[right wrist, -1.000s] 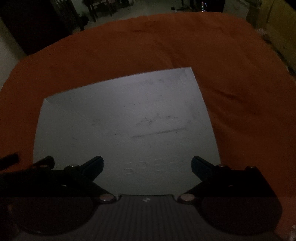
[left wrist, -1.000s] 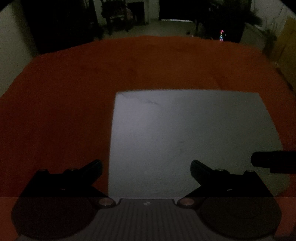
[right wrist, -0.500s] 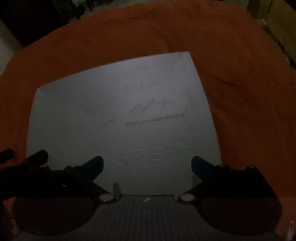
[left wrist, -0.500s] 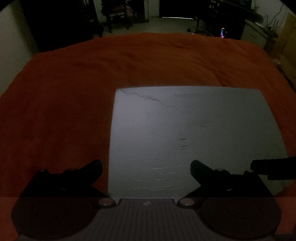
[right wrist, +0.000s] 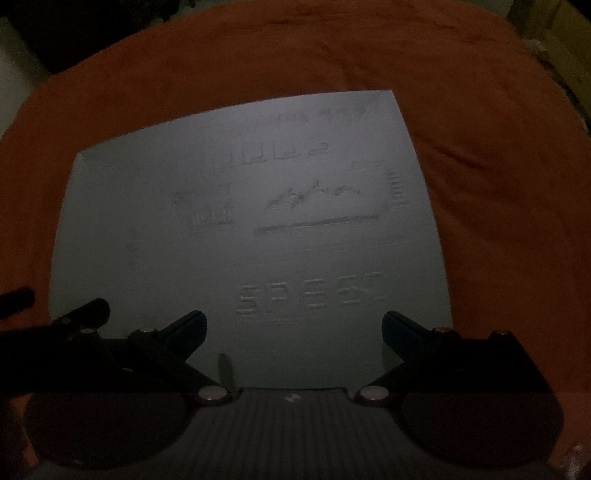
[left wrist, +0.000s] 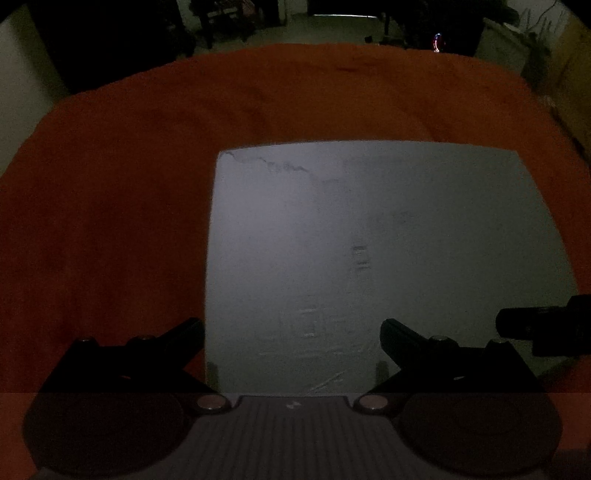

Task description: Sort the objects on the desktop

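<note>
A grey square mat [left wrist: 369,258] with faint embossed marks lies flat on the orange-red cloth [left wrist: 110,203]. It also shows in the right wrist view [right wrist: 240,240], where the word SPEED is pressed into it. My left gripper [left wrist: 291,332] is open and empty, low over the mat's near left edge. My right gripper [right wrist: 293,325] is open and empty over the mat's near edge. The right gripper's finger shows in the left wrist view [left wrist: 532,325] at the right. The left gripper's fingers show in the right wrist view [right wrist: 85,312] at the left. No loose objects are in sight.
The scene is very dim. The cloth covers the whole table [right wrist: 498,166]. Beyond its far edge stand dark furniture [left wrist: 229,14] and a small glowing light [left wrist: 437,40]. Yellowish boxes [right wrist: 554,44] stand at the right.
Both grippers have moved lower and closer to the mat, so it fills more of each view and its embossed marks show better. Both stay open.
</note>
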{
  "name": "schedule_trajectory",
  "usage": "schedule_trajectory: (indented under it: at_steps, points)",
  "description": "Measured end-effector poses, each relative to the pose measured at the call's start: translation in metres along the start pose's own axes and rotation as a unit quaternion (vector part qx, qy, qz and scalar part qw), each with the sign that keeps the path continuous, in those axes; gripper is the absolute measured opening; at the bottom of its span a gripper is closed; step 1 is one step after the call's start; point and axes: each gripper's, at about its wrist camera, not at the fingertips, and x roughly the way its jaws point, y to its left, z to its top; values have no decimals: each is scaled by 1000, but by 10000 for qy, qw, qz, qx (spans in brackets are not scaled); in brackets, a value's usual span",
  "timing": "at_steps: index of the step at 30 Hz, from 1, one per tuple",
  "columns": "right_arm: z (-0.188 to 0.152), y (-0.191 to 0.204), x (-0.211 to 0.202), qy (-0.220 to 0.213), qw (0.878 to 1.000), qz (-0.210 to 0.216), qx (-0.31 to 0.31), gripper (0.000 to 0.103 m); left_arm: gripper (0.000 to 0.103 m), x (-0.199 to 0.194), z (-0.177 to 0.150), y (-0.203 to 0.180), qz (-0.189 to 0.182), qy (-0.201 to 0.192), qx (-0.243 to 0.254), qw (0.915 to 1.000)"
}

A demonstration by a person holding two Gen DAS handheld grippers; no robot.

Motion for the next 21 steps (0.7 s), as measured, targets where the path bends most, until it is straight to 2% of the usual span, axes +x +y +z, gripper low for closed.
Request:
schedule_trajectory:
  at_steps: [8,21]
  points:
    - [6,1,-4,141,9999,2,-90,103,103,2,-1,1,-5,41,-5,10000]
    - [20,0,-16,245,9997,-7,-37,103,103,7,-5,4,-29,316,30,9995]
